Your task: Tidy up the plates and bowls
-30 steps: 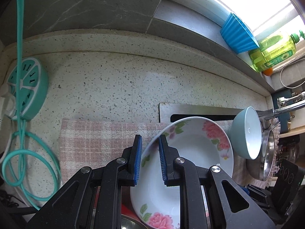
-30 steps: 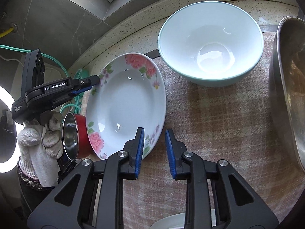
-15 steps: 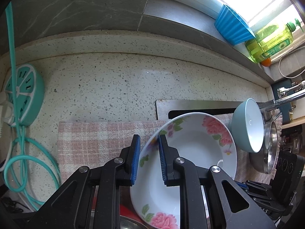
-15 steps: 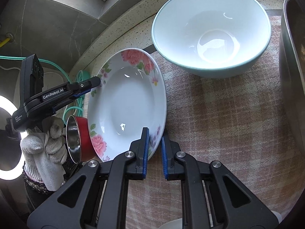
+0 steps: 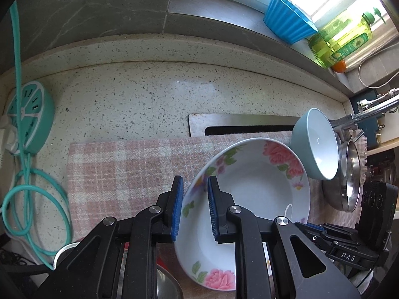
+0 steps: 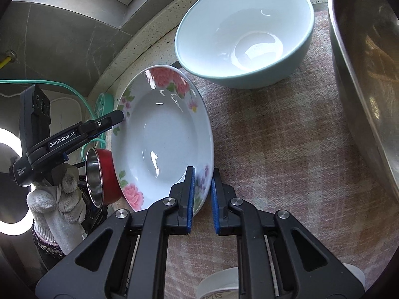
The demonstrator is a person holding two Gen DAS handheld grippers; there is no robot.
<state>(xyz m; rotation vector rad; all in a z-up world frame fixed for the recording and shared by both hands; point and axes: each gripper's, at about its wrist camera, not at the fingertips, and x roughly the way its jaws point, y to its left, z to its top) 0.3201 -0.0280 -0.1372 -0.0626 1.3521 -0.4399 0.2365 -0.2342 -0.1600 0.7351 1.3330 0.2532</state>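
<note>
Grippers meet on one dish: the left gripper (image 5: 195, 205) and the right gripper (image 6: 202, 195) each clamp their blue pads narrowly on opposite edges of a floral plate (image 6: 162, 137), which stands tilted above the pink checked cloth (image 6: 274, 149) near the cloth's middle. The right gripper's jaws have just been closing, and the plate's rim now sits between them. A white-gloved hand (image 6: 57, 199) carries the left gripper. Just beyond the plate, toward the cloth's back edge, a pale blue bowl (image 6: 245, 32) rests upright; whether it touches the plate cannot be told. A large steel basin (image 6: 366, 74) lies along the cloth's right side. A small red cup with a steel lining (image 6: 99, 177) shows just beside the plate, on the gloved hand's side. On the speckled countertop (image 5: 149, 94), near its left edge, lies a round teal power strip (image 5: 30, 117) with its coiled cord. A blue ribbed tub (image 5: 286, 22) and a green bottle (image 5: 341, 39) stand on the window ledge.
</note>
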